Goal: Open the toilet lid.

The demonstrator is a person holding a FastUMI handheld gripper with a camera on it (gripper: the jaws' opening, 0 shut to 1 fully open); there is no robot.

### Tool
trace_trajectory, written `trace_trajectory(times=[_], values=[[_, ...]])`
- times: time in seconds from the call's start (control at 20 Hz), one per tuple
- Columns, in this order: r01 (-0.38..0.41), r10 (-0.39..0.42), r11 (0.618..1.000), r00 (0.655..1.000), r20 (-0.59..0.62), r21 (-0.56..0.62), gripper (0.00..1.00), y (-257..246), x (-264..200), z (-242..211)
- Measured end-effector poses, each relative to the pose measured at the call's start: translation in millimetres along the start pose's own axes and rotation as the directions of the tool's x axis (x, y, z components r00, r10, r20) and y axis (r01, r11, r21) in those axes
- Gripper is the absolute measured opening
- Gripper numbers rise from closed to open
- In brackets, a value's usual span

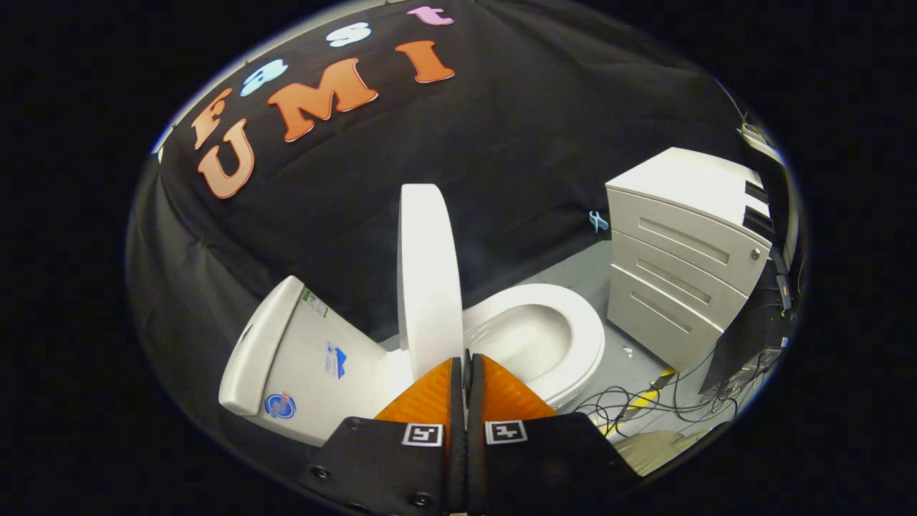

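1. Black cloth (537,179) walls off the booth behind everything, from nine o'clock round to two o'clock, with grey floor (573,272) below it.
2. At three o'clock stands a white drawer cabinet (680,265), well apart from the toilet.
3. Directly ahead of the fingers sits the toilet: its tank (301,358) lies toward eight o'clock and its bowl and seat ring (566,330) toward four o'clock.
4. From the hinge the toilet lid (428,279) rises toward twelve o'clock, standing on edge between tank and bowl, roughly upright. The bowl is uncovered.
5. Loose cables (645,405) trail over the floor at five o'clock, near a yellow-and-black strip (648,394).
6. At six o'clock the gripper (466,362) has its two fingers pressed together with nothing visible between them, clenched and empty. Their tips sit just below the lid's lower end; whether they touch it I cannot tell.
7. Judged from this, the opening looks nearly done: the lid is raised, though it does not yet seem to lean back on the tank. A last push toward eight o'clock may remain.
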State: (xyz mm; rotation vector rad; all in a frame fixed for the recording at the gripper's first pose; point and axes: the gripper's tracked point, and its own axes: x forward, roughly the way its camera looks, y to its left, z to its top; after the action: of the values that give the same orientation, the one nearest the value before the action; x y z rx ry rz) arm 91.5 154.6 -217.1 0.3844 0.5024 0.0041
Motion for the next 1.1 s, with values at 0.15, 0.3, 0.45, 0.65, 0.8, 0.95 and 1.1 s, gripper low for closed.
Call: trace_trajectory(times=[0.15,0.3,0.45,0.65,0.8,0.95,1.1], values=[[-0.025,0.027,0.998,1.0,0.017,-0.061,0.08,23,-8,-1],[-0.057,0.06,0.992,0.998,0.029,-0.113,0.08,52,-15,-5],[-0.067,0.076,0.982,0.996,0.044,-0.178,0.08,74,-21,-8],[-0.074,0.091,0.969,0.994,0.061,-0.235,0.08,96,-24,-17],[-0.079,0.106,0.951,0.991,0.075,-0.298,0.08,117,-28,-25],[-0.077,0.114,0.938,0.989,0.09,-0.337,0.08,133,-29,-32],[-0.078,0.124,0.921,0.988,0.097,-0.381,0.08,148,-31,-40]])
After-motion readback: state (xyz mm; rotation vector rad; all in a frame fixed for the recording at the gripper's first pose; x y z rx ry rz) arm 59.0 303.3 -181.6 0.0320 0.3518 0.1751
